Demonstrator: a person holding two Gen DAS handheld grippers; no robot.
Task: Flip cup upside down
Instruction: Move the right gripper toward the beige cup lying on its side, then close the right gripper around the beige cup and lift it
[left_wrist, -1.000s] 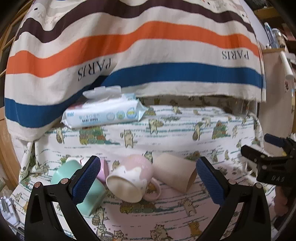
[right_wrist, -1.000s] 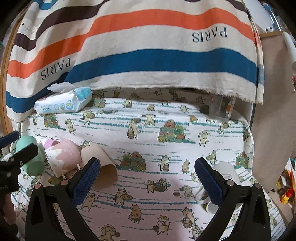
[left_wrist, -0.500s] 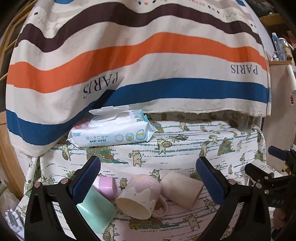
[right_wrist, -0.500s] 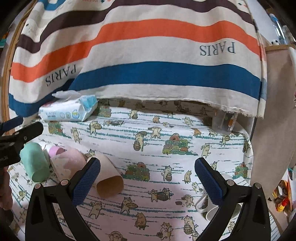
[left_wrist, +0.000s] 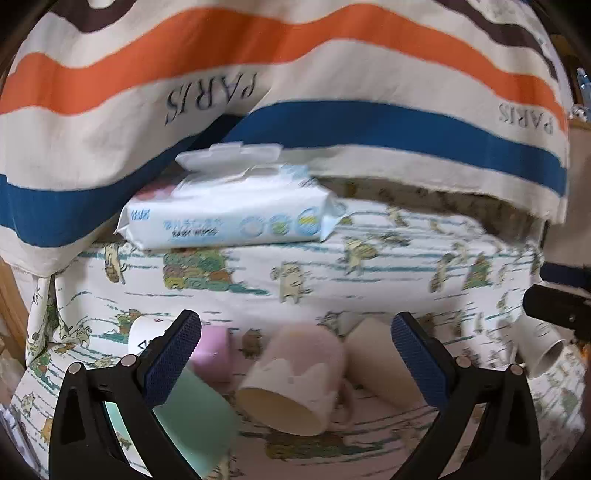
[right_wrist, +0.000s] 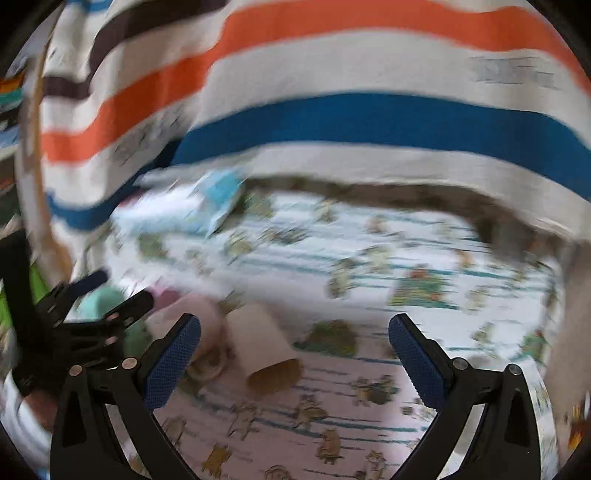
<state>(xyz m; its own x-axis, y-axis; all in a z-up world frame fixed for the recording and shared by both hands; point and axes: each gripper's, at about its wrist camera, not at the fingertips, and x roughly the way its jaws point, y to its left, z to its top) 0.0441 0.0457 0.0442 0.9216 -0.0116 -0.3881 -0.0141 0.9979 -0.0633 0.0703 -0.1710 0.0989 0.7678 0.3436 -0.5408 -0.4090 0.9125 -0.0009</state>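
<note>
Glossy ceramic pink mug (left_wrist: 295, 384), matt beige cup (left_wrist: 373, 362), crinkly plastic wipes pack (left_wrist: 229, 218), woven printed tablecloth (left_wrist: 369, 266).

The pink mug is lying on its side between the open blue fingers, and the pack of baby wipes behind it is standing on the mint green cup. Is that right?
Not quite. The pink mug does lie on its side between the open left gripper fingers, but the baby wipes rest on the cat-print cloth far behind, not on the mint green cup. The left wrist view shows this.
</note>
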